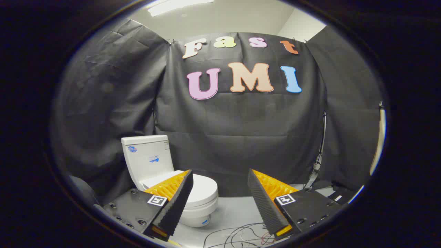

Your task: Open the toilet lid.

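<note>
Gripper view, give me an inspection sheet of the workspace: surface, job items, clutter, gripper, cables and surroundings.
Surface: pale floor, bare around the toilet.
Job's things: white toilet with its tank against the wall; toilet lid down, closed over the bowl, not yet touched.
Clutter: nothing seen apart from the cables.
Gripper: gripper open, fingers wide apart, nothing between them; the toilet sits beyond the left finger, partly hidden by it.
Cables: loose tangle of thin wires on the floor between the fingers; another cable runs up the wall to the right.
Surroundings: black cloth wall behind; ceiling light above.
</note>
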`<action>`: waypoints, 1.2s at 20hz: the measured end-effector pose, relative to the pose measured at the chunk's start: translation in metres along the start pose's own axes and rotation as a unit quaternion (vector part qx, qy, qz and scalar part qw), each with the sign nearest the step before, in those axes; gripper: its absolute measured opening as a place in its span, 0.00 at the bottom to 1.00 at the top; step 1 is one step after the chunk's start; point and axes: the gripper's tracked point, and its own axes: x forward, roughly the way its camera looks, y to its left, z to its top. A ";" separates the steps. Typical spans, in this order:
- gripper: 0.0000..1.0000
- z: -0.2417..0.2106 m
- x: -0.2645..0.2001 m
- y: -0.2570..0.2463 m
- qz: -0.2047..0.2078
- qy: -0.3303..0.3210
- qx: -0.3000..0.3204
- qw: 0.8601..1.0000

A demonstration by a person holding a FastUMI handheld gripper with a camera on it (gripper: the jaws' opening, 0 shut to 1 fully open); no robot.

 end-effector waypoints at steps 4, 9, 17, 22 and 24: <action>0.99 0.000 0.000 0.000 0.000 0.000 0.000 1.000; 0.98 -0.001 0.000 0.000 0.000 0.000 0.000 1.000; 0.99 -0.006 0.048 0.005 0.002 0.007 -0.006 1.000; 0.98 -0.011 0.088 0.031 0.019 0.001 -0.021 1.000; 0.98 -0.039 0.085 0.038 0.017 0.035 -0.094 0.995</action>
